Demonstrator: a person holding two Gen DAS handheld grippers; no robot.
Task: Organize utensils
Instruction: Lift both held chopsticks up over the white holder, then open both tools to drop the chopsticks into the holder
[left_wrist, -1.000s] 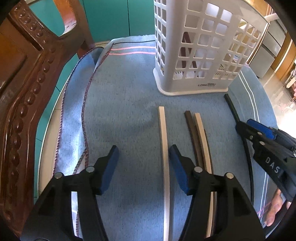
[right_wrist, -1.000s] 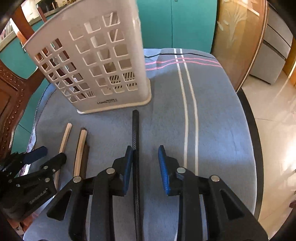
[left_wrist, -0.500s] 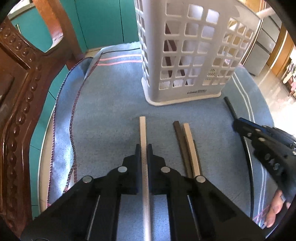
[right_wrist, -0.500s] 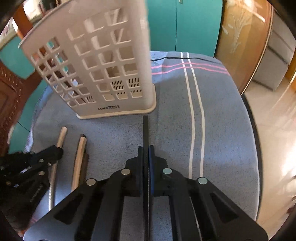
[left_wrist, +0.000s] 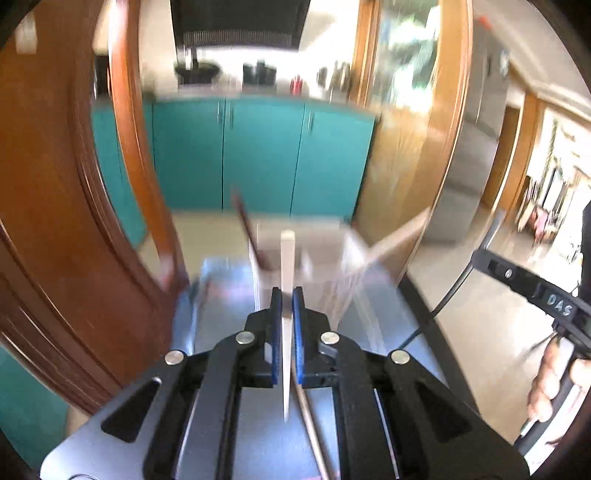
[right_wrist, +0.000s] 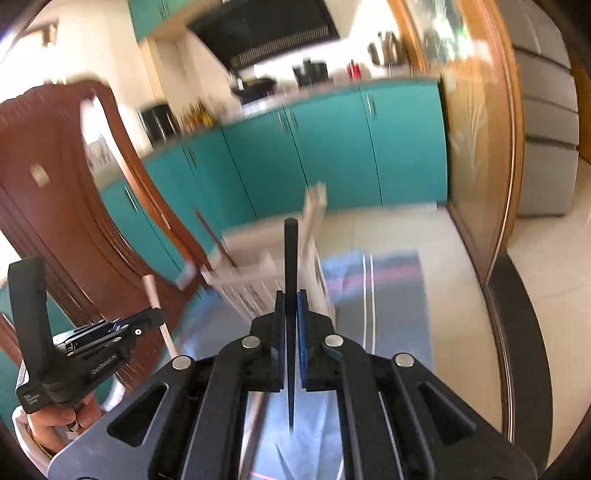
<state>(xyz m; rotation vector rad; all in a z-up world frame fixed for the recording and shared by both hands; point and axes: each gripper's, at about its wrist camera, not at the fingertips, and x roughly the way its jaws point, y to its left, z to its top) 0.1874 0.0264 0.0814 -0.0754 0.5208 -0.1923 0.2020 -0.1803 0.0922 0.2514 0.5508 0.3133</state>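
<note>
Pale stick (left_wrist: 287, 254): clamped by the closed left gripper (left_wrist: 287, 306); lifted off the blue cloth (left_wrist: 221, 295), where it lay a second ago.
Black stick (right_wrist: 290, 254): clamped by the closed right gripper (right_wrist: 291, 310); likewise raised.
White basket (right_wrist: 258, 273): blurred, now below and beyond both tips.
Third stick (left_wrist: 312, 424): left on the cloth.
View: tilted up from the cloth to teal cabinets (left_wrist: 258, 155).
</note>
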